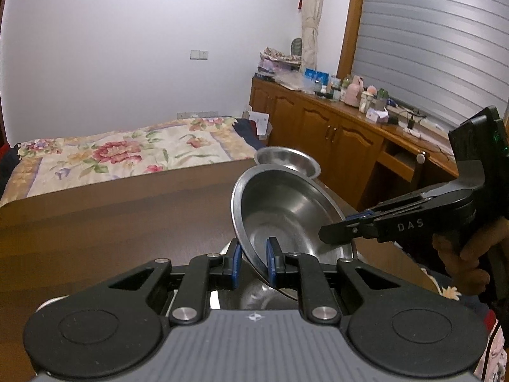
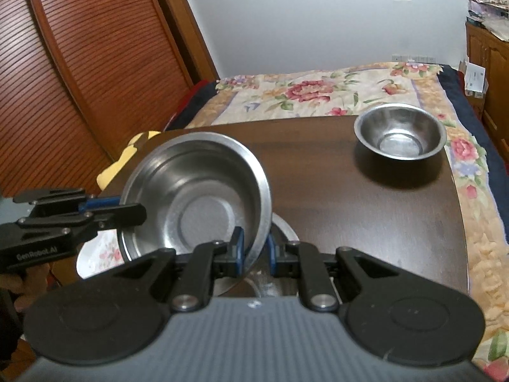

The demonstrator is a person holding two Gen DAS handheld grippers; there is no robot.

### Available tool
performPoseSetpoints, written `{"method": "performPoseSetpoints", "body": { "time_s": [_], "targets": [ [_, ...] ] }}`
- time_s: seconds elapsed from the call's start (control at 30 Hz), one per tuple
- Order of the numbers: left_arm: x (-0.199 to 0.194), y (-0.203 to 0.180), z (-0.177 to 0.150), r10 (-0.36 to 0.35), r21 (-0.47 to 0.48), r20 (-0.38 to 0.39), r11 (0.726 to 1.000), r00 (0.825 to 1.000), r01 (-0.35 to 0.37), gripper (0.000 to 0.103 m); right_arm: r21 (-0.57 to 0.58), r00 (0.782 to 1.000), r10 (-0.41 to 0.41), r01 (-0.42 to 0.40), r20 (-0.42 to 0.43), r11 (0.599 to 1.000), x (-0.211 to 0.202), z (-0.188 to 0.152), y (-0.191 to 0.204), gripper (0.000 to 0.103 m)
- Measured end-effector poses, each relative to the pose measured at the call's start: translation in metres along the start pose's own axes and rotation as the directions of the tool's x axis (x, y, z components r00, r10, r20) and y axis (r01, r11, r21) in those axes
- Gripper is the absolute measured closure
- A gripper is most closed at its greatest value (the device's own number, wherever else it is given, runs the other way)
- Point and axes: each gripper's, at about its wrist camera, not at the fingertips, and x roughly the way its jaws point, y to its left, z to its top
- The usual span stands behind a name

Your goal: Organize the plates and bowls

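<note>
Left wrist view has the left tongs (image 1: 253, 262) pinching the near rim of a tilted steel bowl (image 1: 286, 213) while the right tongs (image 2: 254, 253) pinch its opposite rim, the bowl held above the dark surface (image 2: 366, 216), with a smaller bowl (image 2: 400, 135) at the far right.

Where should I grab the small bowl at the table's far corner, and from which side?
Take the small bowl by its thin rim, one jaw inside and one outside. It sits upright, mouth up, alone on the table, and its sloped wall looks too wide and slippery to span. Probably come from the near side, angled down; both grippers are now shut on the big bowl.
</note>
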Motion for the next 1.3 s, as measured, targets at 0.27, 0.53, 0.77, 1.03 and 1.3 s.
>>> {"method": "performPoseSetpoints", "body": {
  "time_s": [0.27, 0.53, 0.77, 1.03, 1.3],
  "targets": [
    [0.005, -0.008, -0.017, 0.014, 0.054, -0.029, 0.998, 0.999, -0.012, 0.084, -0.014, 1.0, -0.018, 0.017, -0.014, 1.0, -0.002, -0.019, 0.003, 0.086],
    [0.009, -0.013, -0.029, 0.036, 0.113, -0.041, 0.993, 0.999, -0.031, 0.084, -0.052, 0.998, -0.052, 0.051, -0.022, 0.997, -0.001, -0.029, 0.006, 0.086],
    [0.021, -0.017, -0.034, 0.073, 0.169, -0.07, 0.984, 0.995, -0.06, 0.084, -0.129, 0.994, -0.108, 0.106, -0.008, 0.986, 0.002, -0.035, 0.012, 0.086],
    [0.028, -0.02, -0.041, 0.103, 0.214, -0.071, 0.973, 0.992, -0.086, 0.083, -0.207, 0.985, -0.173, 0.172, 0.013, 0.963, 0.006, -0.036, 0.019, 0.086],
    [0.03, -0.02, -0.044, 0.126, 0.221, -0.063, 0.969, 0.99, -0.11, 0.083, -0.253, 0.982, -0.187, 0.183, 0.009, 0.95, 0.01, -0.035, 0.023, 0.086]
  ]
}}
